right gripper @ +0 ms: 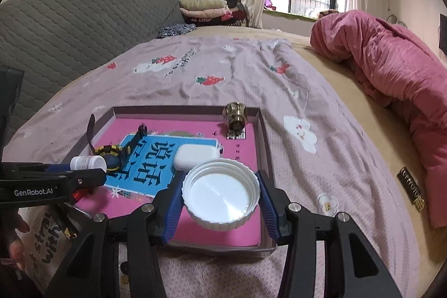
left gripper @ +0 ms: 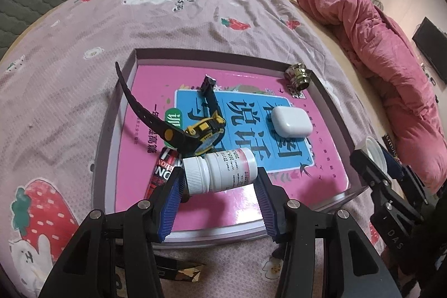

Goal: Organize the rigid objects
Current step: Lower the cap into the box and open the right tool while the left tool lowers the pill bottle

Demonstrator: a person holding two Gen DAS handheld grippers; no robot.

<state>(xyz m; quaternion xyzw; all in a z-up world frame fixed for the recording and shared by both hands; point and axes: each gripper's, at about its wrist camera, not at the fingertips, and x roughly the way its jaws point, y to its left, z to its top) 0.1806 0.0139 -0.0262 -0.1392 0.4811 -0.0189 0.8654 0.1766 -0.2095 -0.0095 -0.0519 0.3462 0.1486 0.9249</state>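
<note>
left hand-held gripper (left gripper: 219, 193) wide, straddling bottle (left gripper: 220, 171) | right hand-held gripper (right gripper: 220, 200) clamps lid (right gripper: 222, 193)

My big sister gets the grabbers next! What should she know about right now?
Left gripper: fingers on both ends of the white pill bottle, which lies on its side in the pink tray; whether it is squeezed tight or let go is unclear.
Right gripper: shut on the white lid, held over the tray's near right part.
Already in the tray: yellow-black watch, white earbud case, brass fitting in the far right corner, a red-black item beside the bottle.
Left: set the lid down. A dark item lies on the bedsheet outside the tray.
</note>
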